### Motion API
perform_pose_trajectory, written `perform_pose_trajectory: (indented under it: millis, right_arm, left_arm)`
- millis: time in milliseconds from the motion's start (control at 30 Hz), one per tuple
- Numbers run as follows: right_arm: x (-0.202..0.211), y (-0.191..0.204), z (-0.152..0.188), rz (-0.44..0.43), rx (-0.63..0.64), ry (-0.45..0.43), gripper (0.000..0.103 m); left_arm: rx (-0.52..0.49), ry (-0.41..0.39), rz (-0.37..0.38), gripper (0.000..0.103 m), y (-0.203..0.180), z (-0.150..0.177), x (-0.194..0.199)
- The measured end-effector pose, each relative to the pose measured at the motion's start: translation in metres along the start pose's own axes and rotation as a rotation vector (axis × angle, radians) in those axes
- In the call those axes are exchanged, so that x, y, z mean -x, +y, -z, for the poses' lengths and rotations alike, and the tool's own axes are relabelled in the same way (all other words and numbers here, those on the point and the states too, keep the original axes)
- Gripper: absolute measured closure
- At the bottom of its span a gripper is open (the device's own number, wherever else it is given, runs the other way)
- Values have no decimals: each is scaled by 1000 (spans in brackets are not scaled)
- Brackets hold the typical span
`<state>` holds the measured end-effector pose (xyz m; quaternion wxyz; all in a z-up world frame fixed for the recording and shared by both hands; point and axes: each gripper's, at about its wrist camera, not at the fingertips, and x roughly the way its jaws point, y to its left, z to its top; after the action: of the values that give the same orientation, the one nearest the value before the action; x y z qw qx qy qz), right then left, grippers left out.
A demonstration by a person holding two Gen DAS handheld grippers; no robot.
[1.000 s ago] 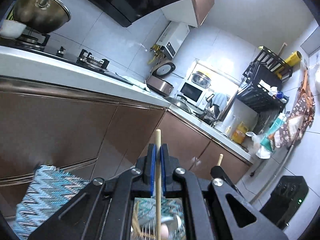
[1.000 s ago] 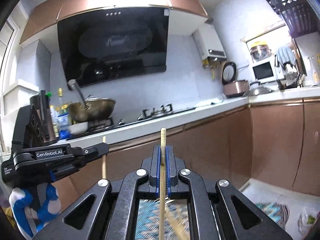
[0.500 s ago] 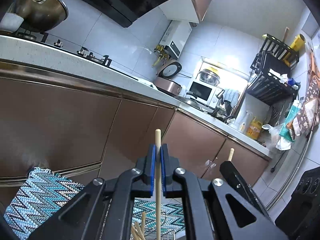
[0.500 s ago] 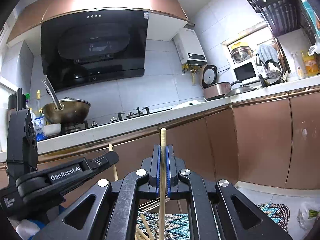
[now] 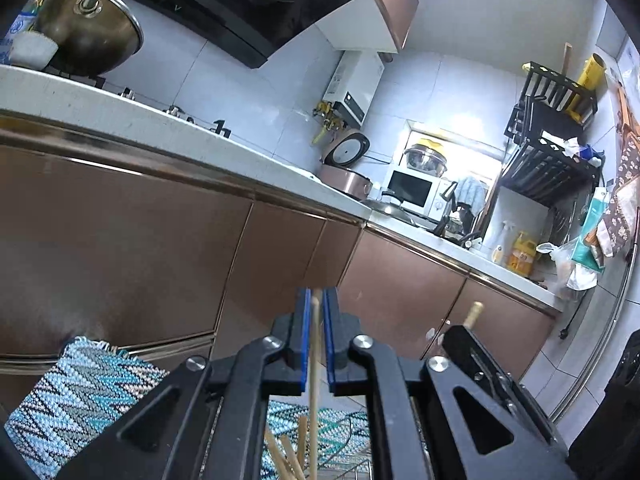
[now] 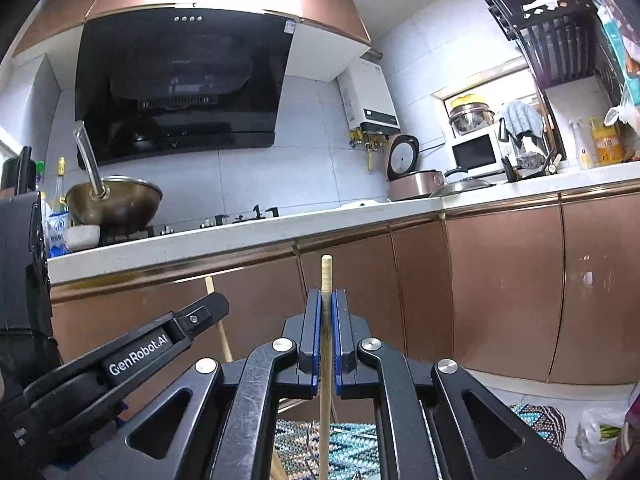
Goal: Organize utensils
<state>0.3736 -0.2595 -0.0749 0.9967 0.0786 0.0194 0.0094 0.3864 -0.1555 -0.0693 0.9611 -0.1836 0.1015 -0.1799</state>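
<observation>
Low in the kitchen now, brown cabinets point(image 6: 500, 280) filling the view and a blue zigzag mat point(image 5: 80, 392) on the floor below. Down on that mat sits a wire rack point(image 5: 344, 440) with a few chopsticks point(image 5: 280, 456) already standing in it, only partly visible between the tool arms.

The right gripper point(image 6: 327, 336) is clamped tight on an upright chopstick point(image 6: 326, 280), its top poking above the blue pads. The left gripper point(image 5: 316, 336) has a second chopstick point(image 5: 315, 360) between its pads, and here the stick leans a touch with a sliver of gap showing, so that grip looks loose.

Biggest risk, I'd say: the left stick drops early, misses the rack and rolls off across the mat. Next, the two tools sit close side by side, so one could knock the other. Smallest worry: a lower tip catches on a rack wire and tilts the stick.
</observation>
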Motion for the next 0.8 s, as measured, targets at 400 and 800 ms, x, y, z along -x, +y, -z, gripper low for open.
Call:
perform_pose_trajectory:
  millis: [400,800]
  right_arm:
    - [54,3,-31,40,-46,-52,58]
    - [148,49,-62,188,2,44,5]
  left_arm:
    - [25,-35,-55,49,10,-33,74]
    - [-56,5,-203,38,19,-60,197]
